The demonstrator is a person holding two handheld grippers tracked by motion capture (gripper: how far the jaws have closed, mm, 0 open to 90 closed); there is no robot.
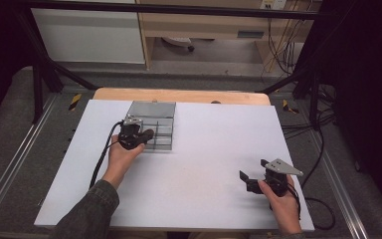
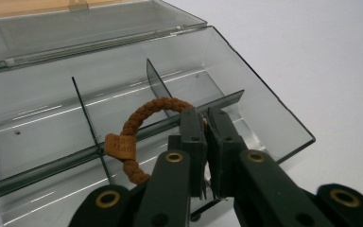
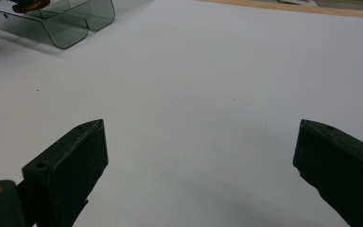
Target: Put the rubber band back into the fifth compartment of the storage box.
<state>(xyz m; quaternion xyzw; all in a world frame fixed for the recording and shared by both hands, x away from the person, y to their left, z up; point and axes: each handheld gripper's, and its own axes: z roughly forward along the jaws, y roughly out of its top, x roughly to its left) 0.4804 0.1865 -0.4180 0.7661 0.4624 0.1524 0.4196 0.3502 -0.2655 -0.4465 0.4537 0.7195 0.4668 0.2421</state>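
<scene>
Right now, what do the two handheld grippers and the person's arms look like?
Both grippers are black with two flat black fingers. The left gripper has brass-coloured pivot pins on its linkages and a black cable trailing off. The right gripper carries a grey three-cornered plate on top. The left forearm wears a dark olive sleeve.

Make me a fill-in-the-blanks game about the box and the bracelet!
1. The left hand-held gripper pinches a braided bracelet coloured ____.
2. The clear box has its lid ____.
3. The right hand-held gripper has its jaws ____.

Missing words: brown; open; open
</scene>
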